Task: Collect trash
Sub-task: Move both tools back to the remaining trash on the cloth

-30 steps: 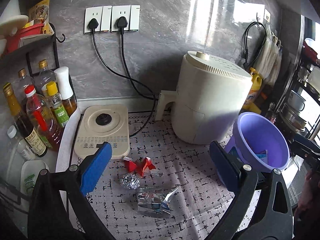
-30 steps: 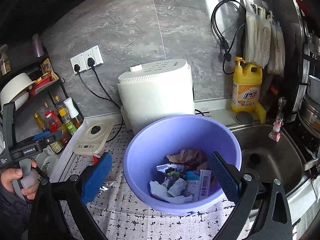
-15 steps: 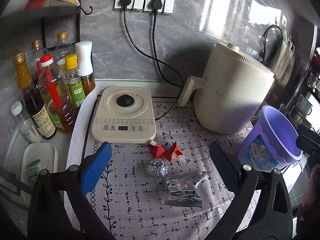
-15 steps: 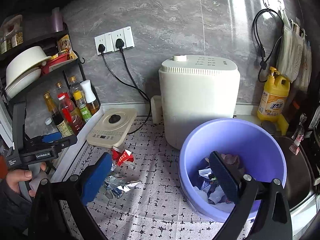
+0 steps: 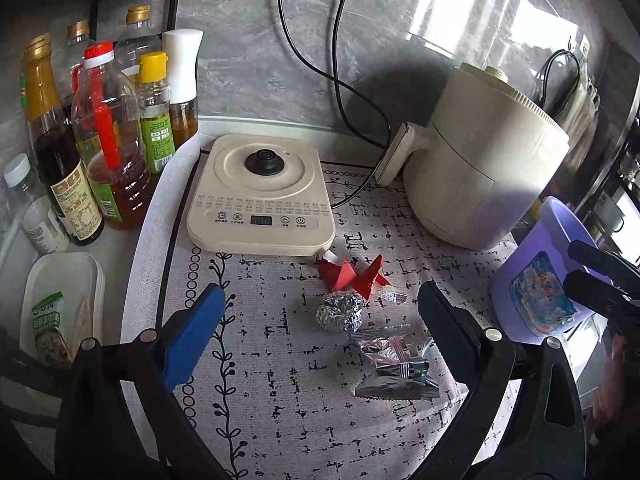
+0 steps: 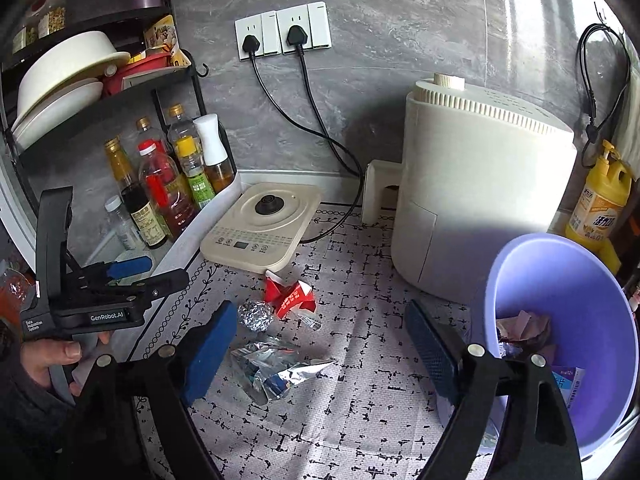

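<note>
Where trash lies, one foil ball (image 5: 339, 311), two wrappers (red (image 5: 352, 276), silver (image 5: 394, 364))

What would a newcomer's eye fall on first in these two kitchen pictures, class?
Probably the litter on the patterned mat: a red wrapper, a foil ball and a crumpled silver packet, all in front of the cream hob. Next, the purple bucket at right, already holding trash, beside the big cream air fryer. Both grippers' blue-padded jaws stand open and empty.
</note>
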`<action>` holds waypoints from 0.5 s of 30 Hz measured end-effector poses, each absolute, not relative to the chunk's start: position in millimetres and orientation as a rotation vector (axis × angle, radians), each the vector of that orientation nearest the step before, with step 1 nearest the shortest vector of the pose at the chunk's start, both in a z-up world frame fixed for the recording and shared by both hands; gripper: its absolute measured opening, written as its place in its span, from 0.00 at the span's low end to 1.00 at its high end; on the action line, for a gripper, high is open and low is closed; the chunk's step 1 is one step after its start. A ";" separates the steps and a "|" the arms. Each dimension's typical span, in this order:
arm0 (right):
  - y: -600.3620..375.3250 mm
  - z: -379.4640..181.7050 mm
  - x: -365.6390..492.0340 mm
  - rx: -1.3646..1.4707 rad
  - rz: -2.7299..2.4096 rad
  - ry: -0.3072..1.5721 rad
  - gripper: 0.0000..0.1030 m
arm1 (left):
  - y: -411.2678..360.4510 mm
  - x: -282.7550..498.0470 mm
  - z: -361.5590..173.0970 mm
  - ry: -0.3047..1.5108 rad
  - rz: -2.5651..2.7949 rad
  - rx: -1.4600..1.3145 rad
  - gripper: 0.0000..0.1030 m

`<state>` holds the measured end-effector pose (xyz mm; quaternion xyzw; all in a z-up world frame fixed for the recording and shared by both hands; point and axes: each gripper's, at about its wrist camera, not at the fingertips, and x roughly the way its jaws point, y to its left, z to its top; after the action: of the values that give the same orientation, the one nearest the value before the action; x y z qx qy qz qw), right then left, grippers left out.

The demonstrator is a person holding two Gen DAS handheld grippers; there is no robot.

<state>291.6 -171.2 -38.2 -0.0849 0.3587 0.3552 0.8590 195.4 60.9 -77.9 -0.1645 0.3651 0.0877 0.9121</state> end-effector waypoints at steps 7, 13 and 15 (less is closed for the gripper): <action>-146.6 -57.8 309.2 -0.216 0.762 0.801 0.73 | 63.1 223.6 -111.2 0.836 0.135 -0.356 0.79; -132.8 -70.6 332.4 -0.236 0.759 0.836 0.73 | 59.8 247.7 -140.7 0.907 0.094 -0.386 0.71; -129.4 -75.5 337.7 -0.247 0.762 0.852 0.73 | 55.6 254.1 -150.0 0.927 0.083 -0.386 0.71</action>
<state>337.7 -129.4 -75.5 -0.1166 0.4019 0.3598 0.8339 254.1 55.6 -150.0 -0.1848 0.4442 0.0398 0.8758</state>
